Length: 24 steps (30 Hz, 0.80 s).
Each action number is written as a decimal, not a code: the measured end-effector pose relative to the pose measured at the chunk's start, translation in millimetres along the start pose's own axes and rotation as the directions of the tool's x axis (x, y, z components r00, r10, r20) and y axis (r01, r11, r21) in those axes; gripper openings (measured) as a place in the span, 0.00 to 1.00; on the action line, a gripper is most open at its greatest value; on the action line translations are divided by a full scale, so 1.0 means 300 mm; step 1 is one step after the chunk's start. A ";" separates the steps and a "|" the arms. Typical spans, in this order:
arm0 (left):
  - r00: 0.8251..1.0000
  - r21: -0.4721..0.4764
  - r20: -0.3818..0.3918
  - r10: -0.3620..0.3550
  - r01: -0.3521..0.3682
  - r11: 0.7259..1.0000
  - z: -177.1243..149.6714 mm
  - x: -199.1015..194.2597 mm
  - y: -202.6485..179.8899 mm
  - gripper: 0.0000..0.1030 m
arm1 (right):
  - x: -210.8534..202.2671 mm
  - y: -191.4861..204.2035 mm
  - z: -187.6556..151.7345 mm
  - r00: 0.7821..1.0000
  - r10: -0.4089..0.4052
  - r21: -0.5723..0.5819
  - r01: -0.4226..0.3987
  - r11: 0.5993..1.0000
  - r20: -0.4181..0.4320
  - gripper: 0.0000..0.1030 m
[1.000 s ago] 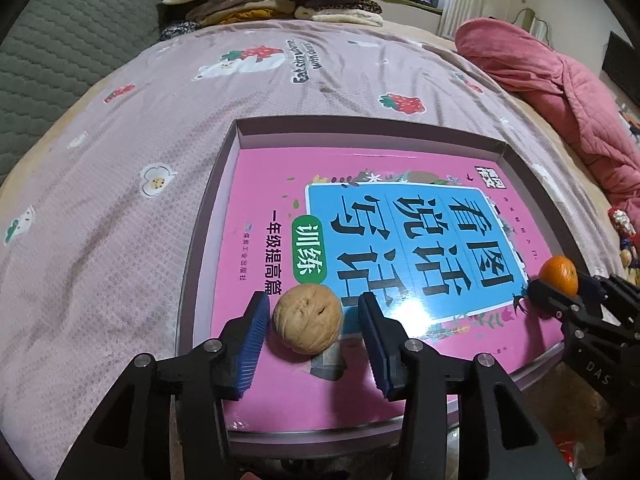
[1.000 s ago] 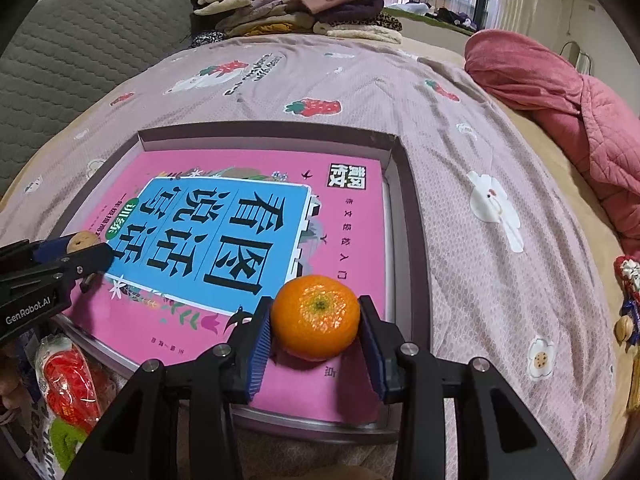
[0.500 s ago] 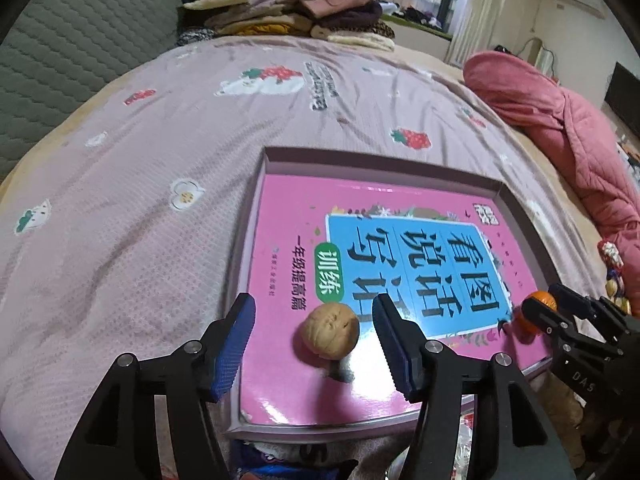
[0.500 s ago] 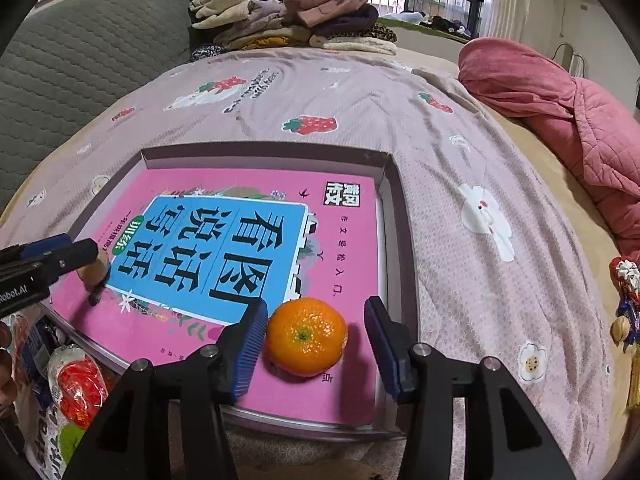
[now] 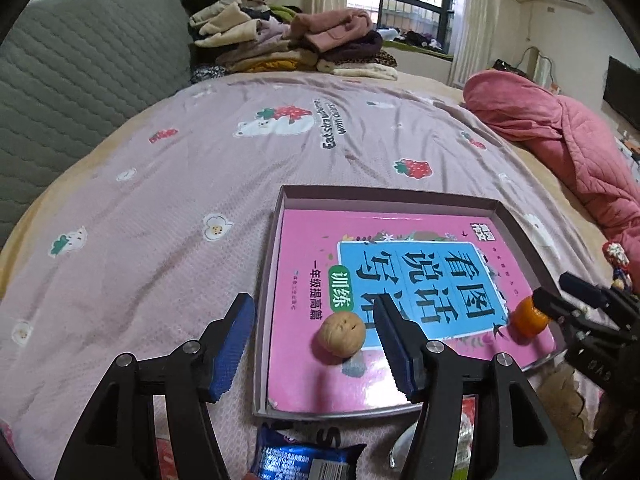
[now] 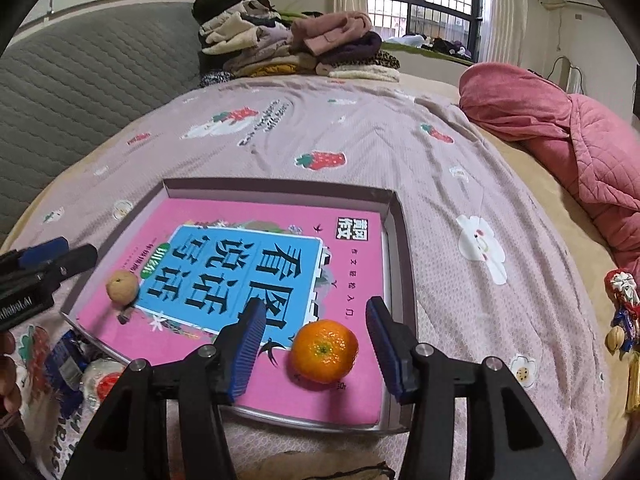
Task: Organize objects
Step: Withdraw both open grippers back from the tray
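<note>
A walnut (image 5: 341, 334) lies on a pink book (image 5: 380, 272) inside a shallow grey box (image 5: 386, 197) on the bed. My left gripper (image 5: 316, 344) is open and drawn back, and the walnut lies free between its blue pads. An orange (image 6: 324, 351) lies on the same book (image 6: 248, 256) near its right front corner. My right gripper (image 6: 314, 344) is open, with the orange loose between its pads. The walnut also shows in the right wrist view (image 6: 122, 286), and the orange in the left wrist view (image 5: 529, 319).
Snack packets (image 5: 304, 460) lie at the bed's near edge in front of the box. A pile of folded clothes (image 5: 288, 46) sits at the far end, and a pink quilt (image 5: 568, 140) on the right. Small trinkets (image 6: 622, 312) lie at the right edge.
Both grippers opened, let go of the walnut and the orange on the book, and pulled back and up away from them.
</note>
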<state>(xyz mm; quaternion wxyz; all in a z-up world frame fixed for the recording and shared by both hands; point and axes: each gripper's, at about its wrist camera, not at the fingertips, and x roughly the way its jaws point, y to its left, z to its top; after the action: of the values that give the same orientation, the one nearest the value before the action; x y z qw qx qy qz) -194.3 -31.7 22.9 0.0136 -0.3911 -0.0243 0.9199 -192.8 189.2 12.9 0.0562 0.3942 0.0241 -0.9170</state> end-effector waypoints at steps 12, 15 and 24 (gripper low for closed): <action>0.998 0.017 0.065 -0.006 0.005 1.000 -0.038 -0.089 0.003 0.62 | -0.089 0.003 -0.007 0.998 0.018 0.005 -0.018 1.000 0.061 0.55; 0.997 0.022 0.083 -0.003 0.002 1.000 -0.046 -0.113 0.004 0.62 | -0.111 0.009 -0.010 0.997 0.018 -0.005 -0.018 1.000 0.073 0.55; 0.996 0.011 0.083 -0.024 0.023 1.000 -0.095 -0.170 0.006 0.62 | -0.197 0.015 -0.043 0.993 0.041 -0.009 -0.040 0.999 0.113 0.55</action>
<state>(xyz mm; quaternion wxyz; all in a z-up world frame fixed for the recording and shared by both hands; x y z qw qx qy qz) -138.5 -34.8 39.8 0.0253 -0.3519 -0.0248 0.9354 -142.4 190.7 47.0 0.0772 0.3418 0.0158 -0.9364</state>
